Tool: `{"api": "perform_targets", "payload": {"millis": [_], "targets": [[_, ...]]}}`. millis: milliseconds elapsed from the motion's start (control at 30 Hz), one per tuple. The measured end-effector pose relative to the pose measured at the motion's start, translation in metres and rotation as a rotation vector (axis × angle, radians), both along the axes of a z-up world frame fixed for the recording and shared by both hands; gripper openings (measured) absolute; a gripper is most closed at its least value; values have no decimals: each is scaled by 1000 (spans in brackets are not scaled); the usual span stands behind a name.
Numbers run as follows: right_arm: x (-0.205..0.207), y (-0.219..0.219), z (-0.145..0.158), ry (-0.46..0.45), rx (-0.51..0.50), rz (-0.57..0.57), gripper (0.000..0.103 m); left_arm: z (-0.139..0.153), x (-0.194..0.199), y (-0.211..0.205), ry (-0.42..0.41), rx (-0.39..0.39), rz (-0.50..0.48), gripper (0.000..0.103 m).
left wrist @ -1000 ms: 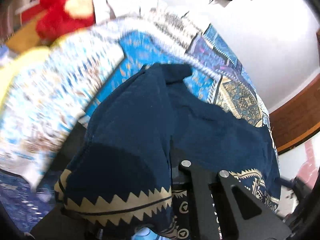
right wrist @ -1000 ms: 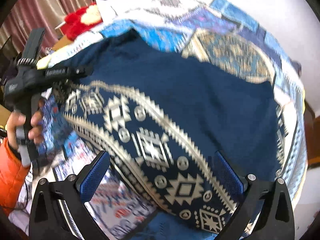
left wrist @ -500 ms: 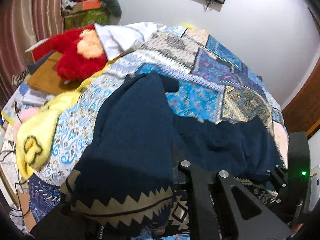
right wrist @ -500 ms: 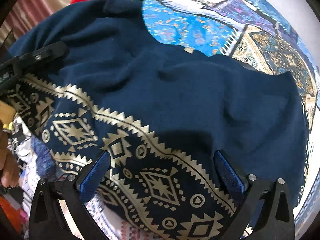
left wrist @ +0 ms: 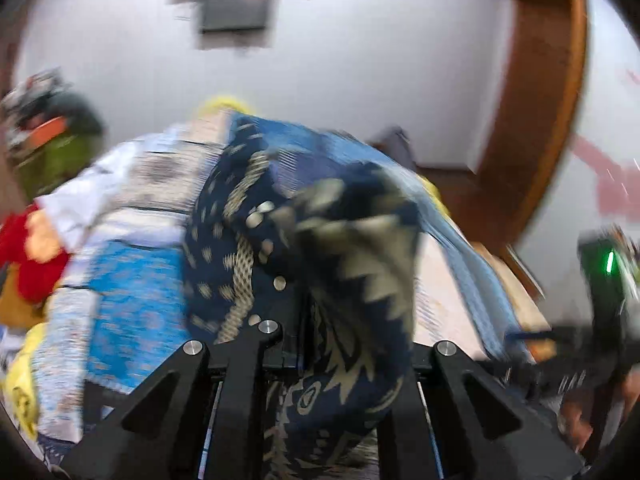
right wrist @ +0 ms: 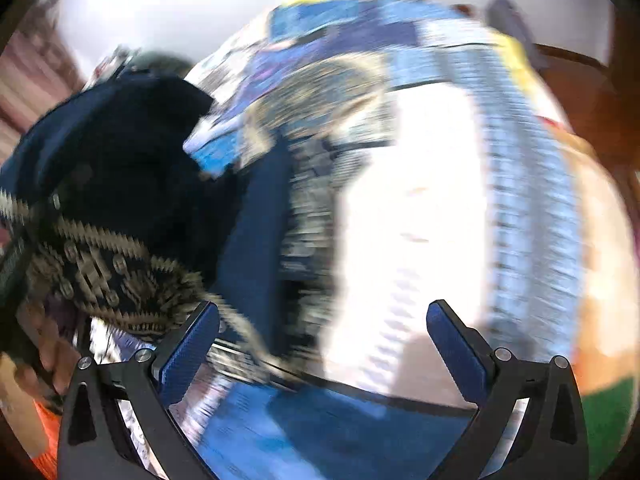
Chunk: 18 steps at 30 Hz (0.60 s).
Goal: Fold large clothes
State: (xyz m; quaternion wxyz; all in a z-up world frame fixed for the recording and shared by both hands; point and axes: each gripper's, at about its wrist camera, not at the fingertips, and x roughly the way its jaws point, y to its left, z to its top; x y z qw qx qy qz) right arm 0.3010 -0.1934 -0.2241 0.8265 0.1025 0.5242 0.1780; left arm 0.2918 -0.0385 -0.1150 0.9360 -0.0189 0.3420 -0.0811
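Both views are blurred by motion. The dark blue garment with a beige zigzag pattern (left wrist: 340, 264) is bunched up and held lifted in my left gripper (left wrist: 298, 300), whose jaws are shut on its hem. In the right wrist view the garment (right wrist: 120, 200) hangs at the left, clear of my right gripper (right wrist: 322, 332), which is open and empty over the patchwork bedspread (right wrist: 420, 220). The bedspread also shows in the left wrist view (left wrist: 132, 280).
A red plush toy (left wrist: 28, 252) lies at the bed's left side. A white wall with a dark mounted screen (left wrist: 236, 4) stands behind. A brown wooden frame (left wrist: 532, 128) is at the right. The other gripper's handle with a green light (left wrist: 608, 264) shows far right.
The garment has been swung up off the bed into a bunch in my left gripper. My right gripper no longer has the garment between its fingers. Both cameras have swung fast.
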Motion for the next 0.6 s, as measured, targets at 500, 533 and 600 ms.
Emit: {"api": "perform_targets", "payload": {"millis": [500, 533, 600], "targets": [[-68, -66, 37, -115, -48, -62, 103, -46, -39, -52, 231, 111, -276, 80], [-67, -59, 43, -127, -36, -50, 103, -40, -41, -47, 218, 127, -266, 83], [-65, -46, 49, -148, -14, -26, 103, -28, -52, -40, 197, 155, -242, 87]]}}
